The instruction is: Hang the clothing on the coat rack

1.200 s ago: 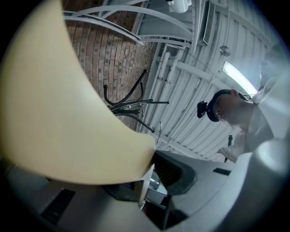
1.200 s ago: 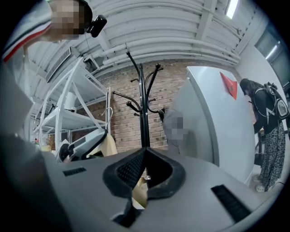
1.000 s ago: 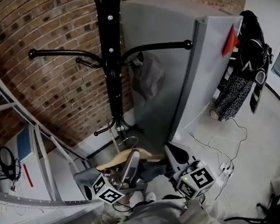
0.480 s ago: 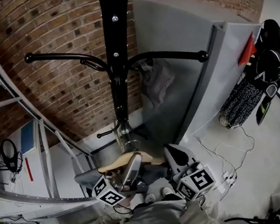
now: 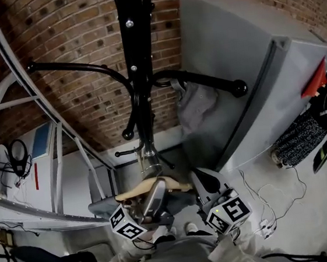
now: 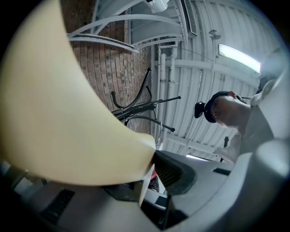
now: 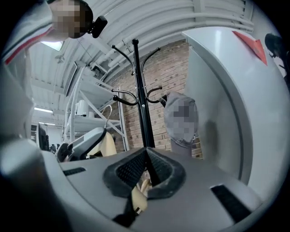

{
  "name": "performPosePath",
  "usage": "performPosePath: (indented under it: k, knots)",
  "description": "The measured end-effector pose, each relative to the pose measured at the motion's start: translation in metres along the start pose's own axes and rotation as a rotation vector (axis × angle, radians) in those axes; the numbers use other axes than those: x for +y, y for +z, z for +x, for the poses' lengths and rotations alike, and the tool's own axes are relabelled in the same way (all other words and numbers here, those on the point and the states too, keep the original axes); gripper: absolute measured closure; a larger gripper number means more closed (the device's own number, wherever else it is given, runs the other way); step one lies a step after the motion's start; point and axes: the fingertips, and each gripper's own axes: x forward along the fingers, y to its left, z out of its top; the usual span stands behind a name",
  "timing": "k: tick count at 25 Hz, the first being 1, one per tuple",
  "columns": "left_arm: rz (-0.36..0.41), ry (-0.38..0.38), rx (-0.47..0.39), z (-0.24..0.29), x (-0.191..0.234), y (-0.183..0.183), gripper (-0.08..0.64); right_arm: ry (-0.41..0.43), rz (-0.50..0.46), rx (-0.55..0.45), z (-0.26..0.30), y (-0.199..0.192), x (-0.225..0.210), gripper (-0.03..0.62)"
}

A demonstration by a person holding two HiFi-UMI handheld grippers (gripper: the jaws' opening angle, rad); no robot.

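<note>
Below the rack (image 5: 134, 54), left gripper (image 5: 157, 187) and right gripper (image 5: 199, 173) clamp the hanger (image 5: 126, 193); only head view shows its clothing (image 5: 101, 208).

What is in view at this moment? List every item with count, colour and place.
coat rack: one, black, centre
brick wall: one, red-brown, behind the rack
cabinet: one, grey, right of the rack
hanging cloth: one, grey, on the rack's right arm
shelving frame: one, white, left
headphones: one, black, far left
wooden hanger: one, pale, below the rack
clothing: one, dark grey, on the hanger
left gripper: one, grey, shut on the hanger
right gripper: one, grey, shut on the hanger's right end
</note>
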Motion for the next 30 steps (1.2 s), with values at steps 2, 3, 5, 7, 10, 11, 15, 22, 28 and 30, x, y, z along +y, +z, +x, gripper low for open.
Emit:
performPosePath:
  k: [2, 3, 5, 7, 10, 11, 15, 22, 28, 30]
  knots:
    - [0.018, 0.026, -0.023, 0.003, 0.000, -0.002, 0.456, 0.034, 0.001, 0.005, 0.000, 0.001, -0.005, 0.568]
    - [0.029, 0.039, -0.036, 0.004, 0.000, -0.003, 0.456, 0.051, 0.002, 0.010, 0.000, 0.001, -0.008, 0.569]
    - [0.050, 0.059, -0.059, 0.007, -0.001, -0.005, 0.456, 0.081, 0.007, 0.011, -0.001, 0.000, -0.015, 0.569]
    - [0.065, 0.073, -0.074, 0.010, -0.002, -0.007, 0.456, 0.103, 0.005, 0.014, -0.002, 0.001, -0.020, 0.568]
    - [0.074, 0.091, -0.087, 0.010, -0.003, -0.010, 0.456, 0.124, 0.000, 0.026, -0.001, 0.004, -0.023, 0.568]
    - [0.075, 0.096, -0.091, 0.010, -0.004, -0.010, 0.456, 0.130, 0.001, 0.028, 0.000, 0.004, -0.023, 0.569]
    - [0.088, 0.103, -0.093, 0.012, -0.006, -0.007, 0.456, 0.150, 0.004, 0.021, 0.005, 0.007, -0.021, 0.569]
    - [0.118, 0.089, -0.079, 0.020, -0.005, 0.002, 0.456, 0.153, -0.020, -0.014, 0.011, 0.021, -0.019, 0.569]
    - [0.118, 0.060, -0.087, 0.025, -0.006, 0.020, 0.456, 0.116, -0.063, -0.049, 0.014, 0.037, -0.025, 0.568]
    - [0.110, 0.057, -0.096, 0.026, -0.006, 0.030, 0.456, 0.093, -0.082, -0.057, 0.014, 0.041, -0.030, 0.569]
